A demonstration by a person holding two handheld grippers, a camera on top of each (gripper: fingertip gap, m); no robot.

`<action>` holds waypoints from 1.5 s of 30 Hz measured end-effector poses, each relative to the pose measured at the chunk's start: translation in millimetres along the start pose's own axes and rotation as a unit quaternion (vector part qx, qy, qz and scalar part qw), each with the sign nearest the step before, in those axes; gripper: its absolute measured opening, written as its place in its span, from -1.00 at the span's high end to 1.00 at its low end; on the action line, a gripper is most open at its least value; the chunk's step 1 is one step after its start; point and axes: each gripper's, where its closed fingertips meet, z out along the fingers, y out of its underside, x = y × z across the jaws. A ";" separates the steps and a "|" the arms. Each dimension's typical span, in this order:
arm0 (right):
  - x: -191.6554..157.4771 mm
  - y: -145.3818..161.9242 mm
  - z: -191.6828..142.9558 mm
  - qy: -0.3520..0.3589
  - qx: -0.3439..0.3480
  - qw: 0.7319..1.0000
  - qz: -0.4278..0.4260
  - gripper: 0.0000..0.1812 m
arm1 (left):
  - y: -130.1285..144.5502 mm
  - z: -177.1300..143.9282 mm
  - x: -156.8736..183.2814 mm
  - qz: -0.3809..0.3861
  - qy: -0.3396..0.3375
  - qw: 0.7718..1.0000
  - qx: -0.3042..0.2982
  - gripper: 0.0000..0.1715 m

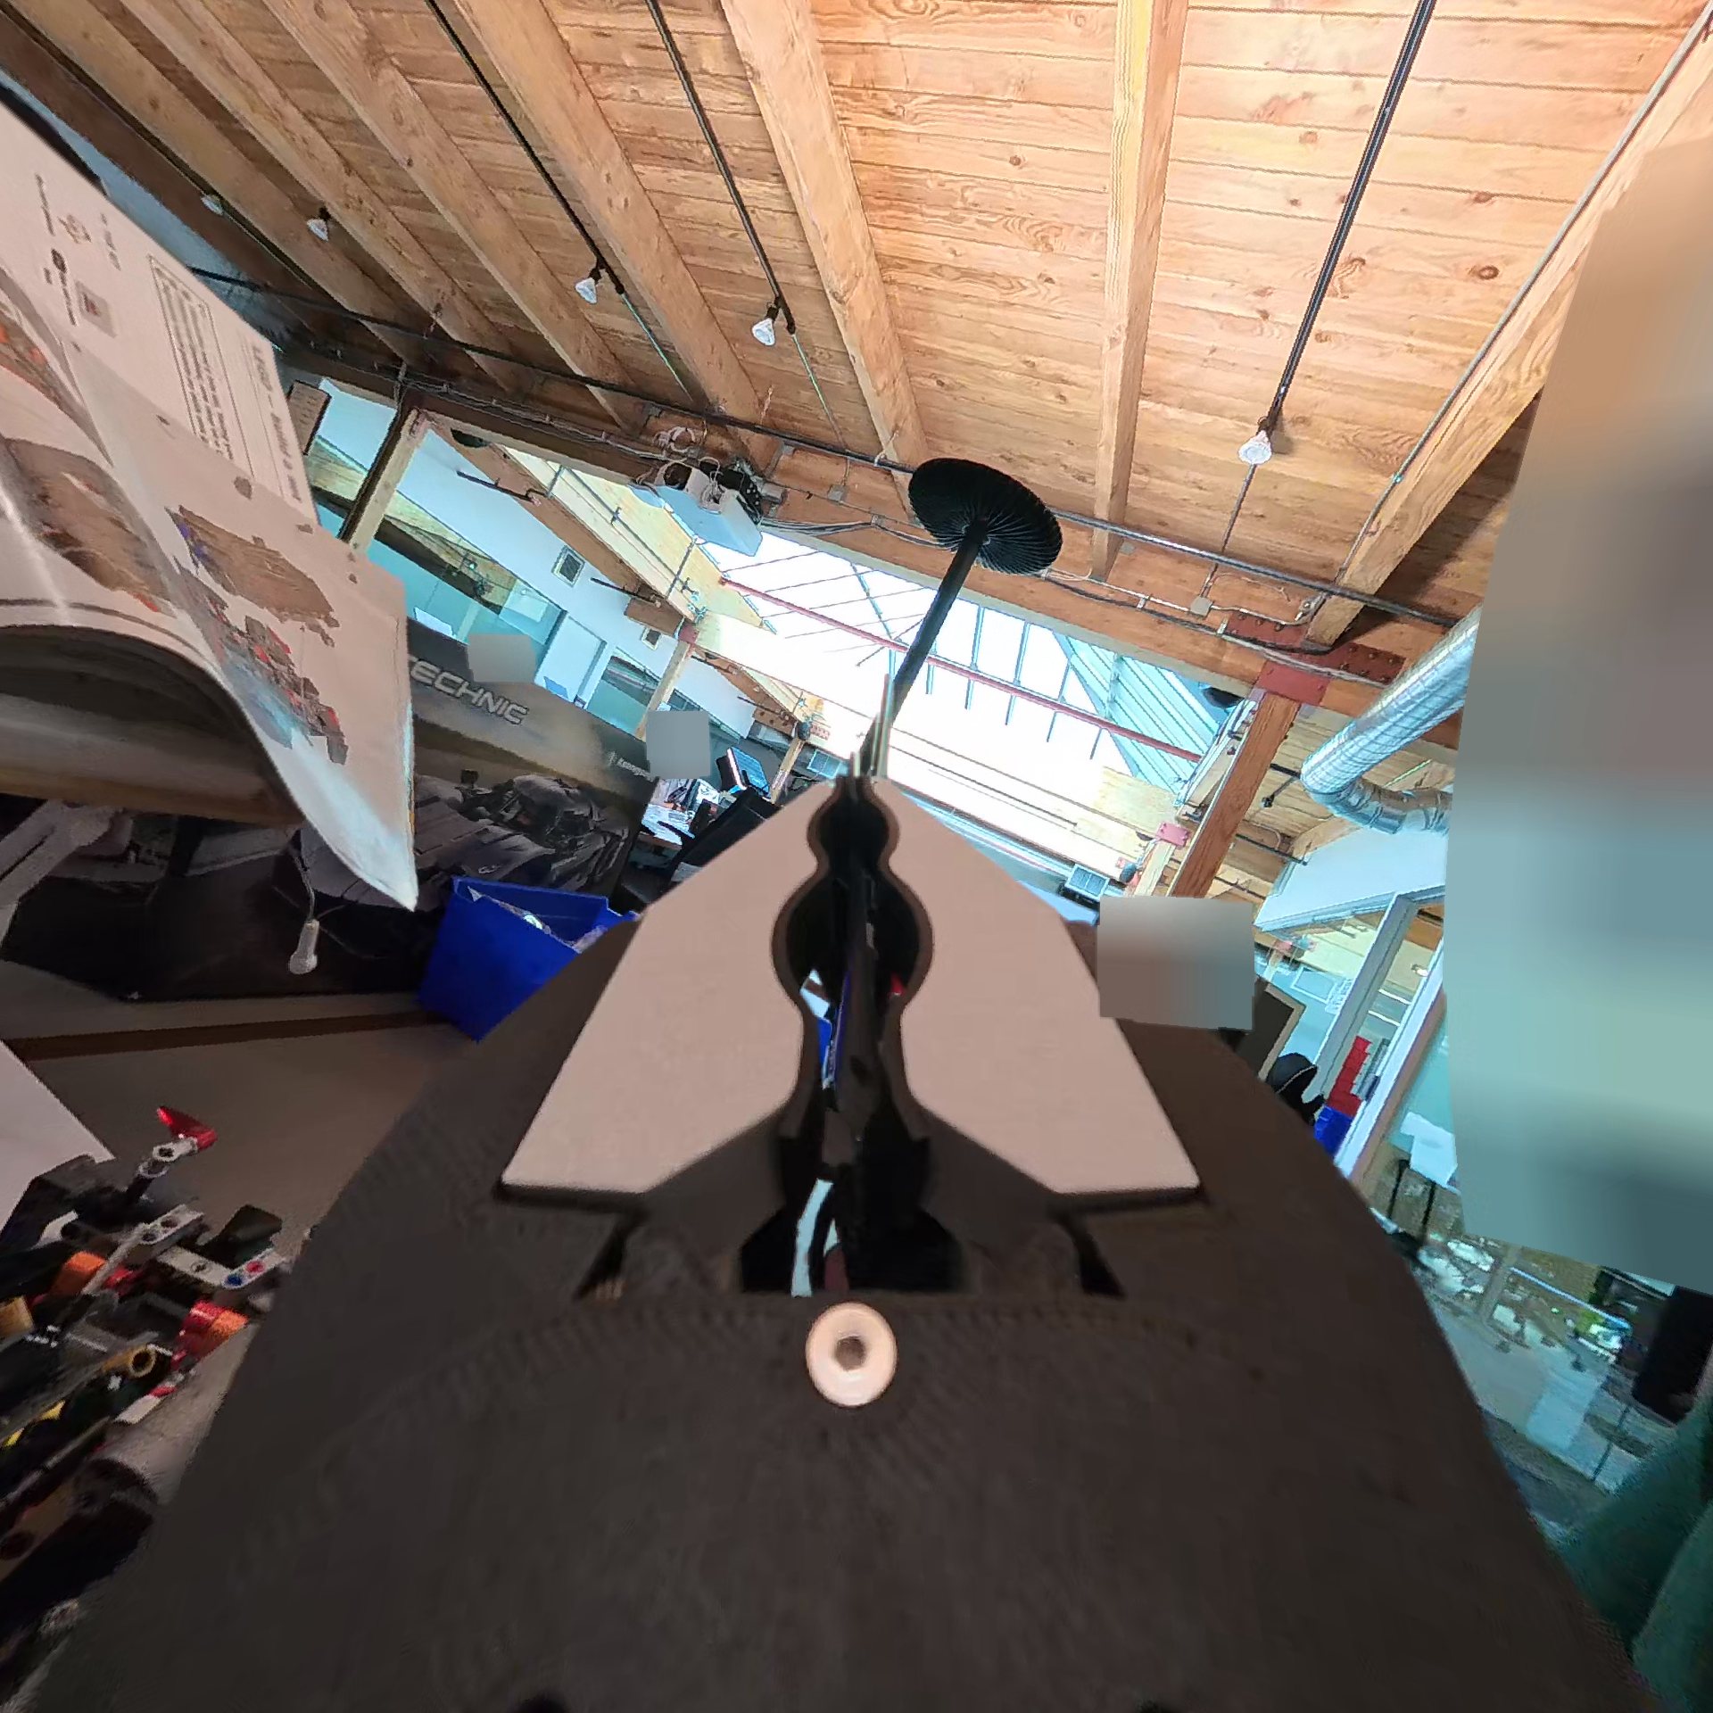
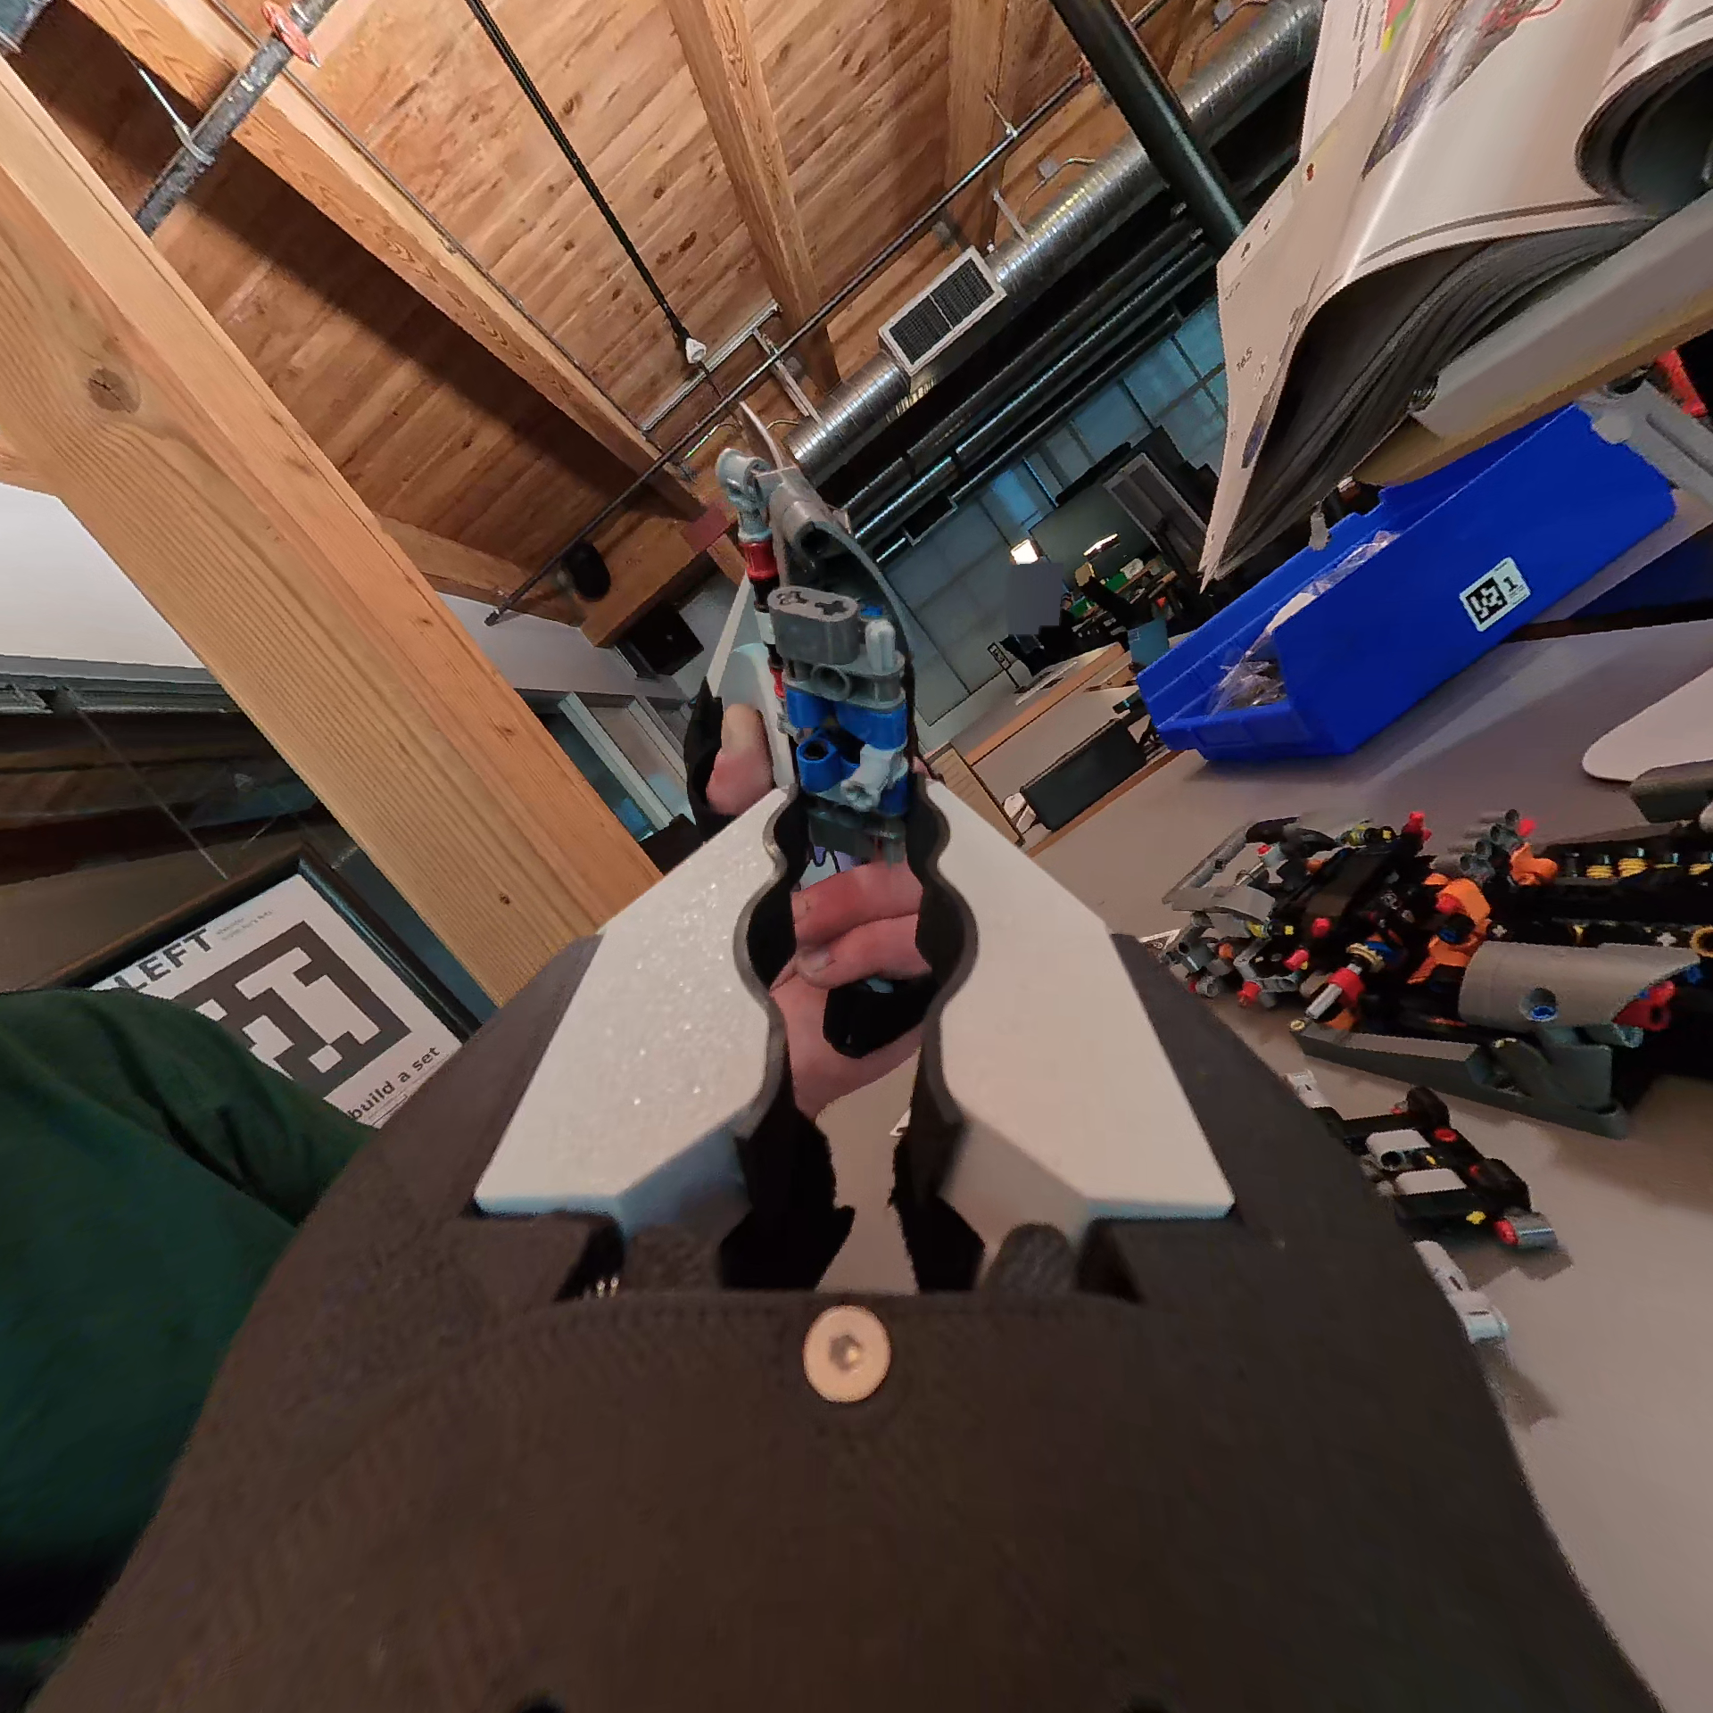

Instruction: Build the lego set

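The right gripper point(image 2: 848, 816) has its jaws closed on a small grey-and-blue lego sub-assembly point(image 2: 839, 691) that stands up from the tips, with a person's hand point(image 2: 848, 955) visible through the gap behind it. The left gripper point(image 1: 857, 797) has its jaws nearly together around thin dark parts point(image 1: 862, 983) too shadowed to identify. Farther out, the larger partly built lego model point(image 2: 1446, 945) in black, orange and grey lies on the grey bench point(image 2: 1594, 1316) to the right, with a blue bin point(image 2: 1427, 640) and an open instruction booklet point(image 2: 1446, 185) beyond it.
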 end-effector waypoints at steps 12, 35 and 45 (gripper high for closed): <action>7.2 -4.5 2.2 0.056 -0.010 0.996 -0.063 0.76 | -2.6 -5.6 -11.2 -0.030 0.002 0.999 0.032 1.00; 5.4 0.9 18.0 0.040 -0.004 0.998 -0.037 0.77 | -7.3 -15.7 -9.5 0.006 -0.009 0.999 0.043 1.00; 16.2 -3.1 19.4 0.068 -0.005 0.997 -0.032 0.77 | -3.8 -16.4 -3.4 0.063 -0.013 0.998 0.025 1.00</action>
